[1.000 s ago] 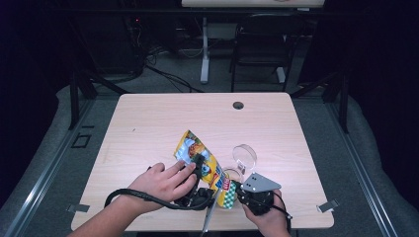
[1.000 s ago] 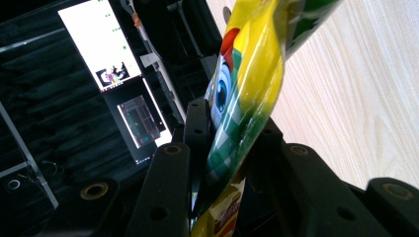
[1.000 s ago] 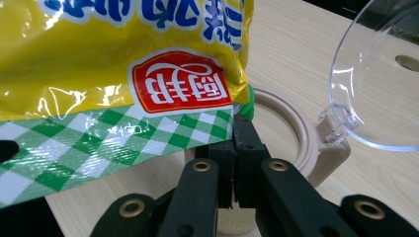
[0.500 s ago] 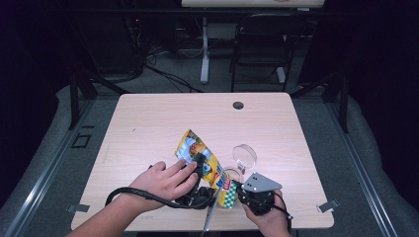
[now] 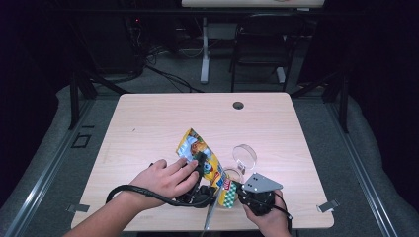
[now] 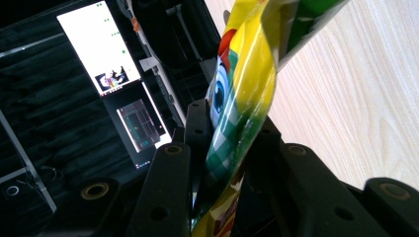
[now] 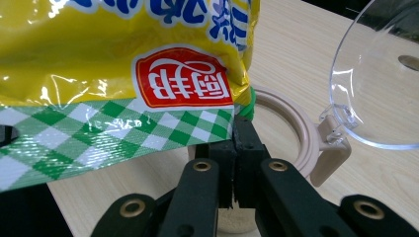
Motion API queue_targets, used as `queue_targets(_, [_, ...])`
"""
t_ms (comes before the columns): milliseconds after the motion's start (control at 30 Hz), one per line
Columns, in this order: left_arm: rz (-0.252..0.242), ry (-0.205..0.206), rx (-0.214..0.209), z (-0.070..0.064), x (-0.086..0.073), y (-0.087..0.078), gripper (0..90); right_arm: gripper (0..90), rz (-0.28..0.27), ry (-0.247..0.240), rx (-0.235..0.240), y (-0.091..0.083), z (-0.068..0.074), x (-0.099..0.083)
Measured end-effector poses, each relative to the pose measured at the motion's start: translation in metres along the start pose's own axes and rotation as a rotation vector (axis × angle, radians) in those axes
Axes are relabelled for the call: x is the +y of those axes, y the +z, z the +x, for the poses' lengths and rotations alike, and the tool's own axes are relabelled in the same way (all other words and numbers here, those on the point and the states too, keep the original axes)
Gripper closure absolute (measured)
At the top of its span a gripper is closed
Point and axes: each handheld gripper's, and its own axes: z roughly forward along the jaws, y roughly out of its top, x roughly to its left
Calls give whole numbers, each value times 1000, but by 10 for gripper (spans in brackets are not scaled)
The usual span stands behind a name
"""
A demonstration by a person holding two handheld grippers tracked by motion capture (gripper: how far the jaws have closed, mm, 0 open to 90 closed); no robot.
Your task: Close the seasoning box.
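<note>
Pinching the green-checked edge of a yellow snack bag [image 7: 123, 74], the right gripper [image 7: 236, 129] has its two black jaws drawn fully together, with the bag's sealed corner caught between the tips and no gap left. In the high view this right gripper [image 5: 236, 190] sits at the near edge of the tabletop [image 5: 148, 123], its grey three-cornered plate on top and a hand beneath it. Just beyond its tips stands a beige container [image 7: 291, 133] with a round open mouth, and a clear hinged lid [image 7: 380, 79] is tipped up from the rim on the far side. The left gripper [image 6: 232, 128] is likewise closed on the snack bag [image 6: 247, 74], its jaws pressed against both faces of the foil so that the bag rises upright between them. From above, the left gripper [image 5: 201, 163] lies under the person's left hand [image 5: 165, 177], with the bag [image 5: 197, 148] stretched out beyond it and a black cable looping back toward the forearm. Well beyond both grippers, a small dark hole [image 5: 238, 105] marks the far side of the tabletop.
</note>
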Motion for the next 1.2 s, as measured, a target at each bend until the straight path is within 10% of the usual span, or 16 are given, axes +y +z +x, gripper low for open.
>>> queue_targets(1200, [-18, 15, 8, 4, 3, 1, 774, 892, -3, -3, 7, -6, 3, -3])
